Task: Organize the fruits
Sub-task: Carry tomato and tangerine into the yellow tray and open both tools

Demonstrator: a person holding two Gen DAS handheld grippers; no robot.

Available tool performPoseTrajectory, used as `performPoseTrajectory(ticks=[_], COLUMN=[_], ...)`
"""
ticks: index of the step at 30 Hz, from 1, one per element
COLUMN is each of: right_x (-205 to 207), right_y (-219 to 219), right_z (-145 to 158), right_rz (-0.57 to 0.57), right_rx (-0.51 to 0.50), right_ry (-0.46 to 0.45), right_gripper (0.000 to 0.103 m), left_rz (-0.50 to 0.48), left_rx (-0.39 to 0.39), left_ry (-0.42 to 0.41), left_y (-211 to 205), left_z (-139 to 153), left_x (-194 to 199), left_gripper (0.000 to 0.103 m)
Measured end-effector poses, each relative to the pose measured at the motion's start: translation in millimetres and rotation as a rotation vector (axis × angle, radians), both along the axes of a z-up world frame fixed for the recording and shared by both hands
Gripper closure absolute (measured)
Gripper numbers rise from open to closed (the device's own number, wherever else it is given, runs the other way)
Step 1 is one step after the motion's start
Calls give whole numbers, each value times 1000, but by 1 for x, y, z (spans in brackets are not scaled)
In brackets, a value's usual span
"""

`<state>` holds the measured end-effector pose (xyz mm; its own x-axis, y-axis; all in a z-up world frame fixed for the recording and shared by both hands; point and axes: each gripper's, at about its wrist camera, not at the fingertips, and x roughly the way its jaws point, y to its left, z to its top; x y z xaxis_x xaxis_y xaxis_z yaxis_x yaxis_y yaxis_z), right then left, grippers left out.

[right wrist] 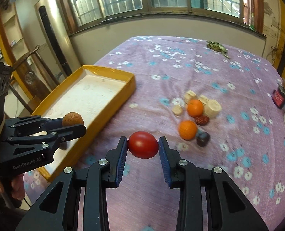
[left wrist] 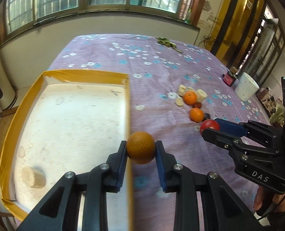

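Orange fruit (left wrist: 141, 147) is clenched in the left claw (left wrist: 141, 150) above the yellow-walled tray's (left wrist: 21, 104) right wall. A red tomato (right wrist: 143, 144) (possibly a plum, the view blurs) sits gripped in the right claw (right wrist: 143, 148) over the floral-clothed desk (right wrist: 181, 73), near two loose oranges (right wrist: 188, 129).

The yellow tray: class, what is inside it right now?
Inside the yellow tray one pale cylindrical piece lies near a corner on the stained white floor. The left gripper, holding an orange, covers the nearest part of the floor, so anything there cannot be seen.
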<state>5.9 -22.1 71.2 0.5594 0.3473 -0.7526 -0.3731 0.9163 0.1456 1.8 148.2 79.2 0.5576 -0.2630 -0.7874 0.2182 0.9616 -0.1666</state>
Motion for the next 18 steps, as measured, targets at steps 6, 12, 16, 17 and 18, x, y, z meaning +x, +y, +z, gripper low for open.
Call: performPoseTrajectory(ticks=[6,12,16,17,18], right_x=[9,21,28,31,33], right_y=[46,94,121,128,135], right_z=[6,-2,-13,-17,-21], right_rz=[96,187,230,239,249], right_rx=[-8,-25,-29,-33,-37], right_ry=[-9,2,28,35,44], right_gripper=[71,71,71,71,71], left_rz=[92,187,240,252,262], left_rx=[-5,8,22,24,24], left_ry=[0,10,26,33,40], left_y=[43,86,113,119,125], left_z=[0,-6,-15,-18,-21], left_x=[5,13,20,21,24], left_gripper=[72,72,72,72,72])
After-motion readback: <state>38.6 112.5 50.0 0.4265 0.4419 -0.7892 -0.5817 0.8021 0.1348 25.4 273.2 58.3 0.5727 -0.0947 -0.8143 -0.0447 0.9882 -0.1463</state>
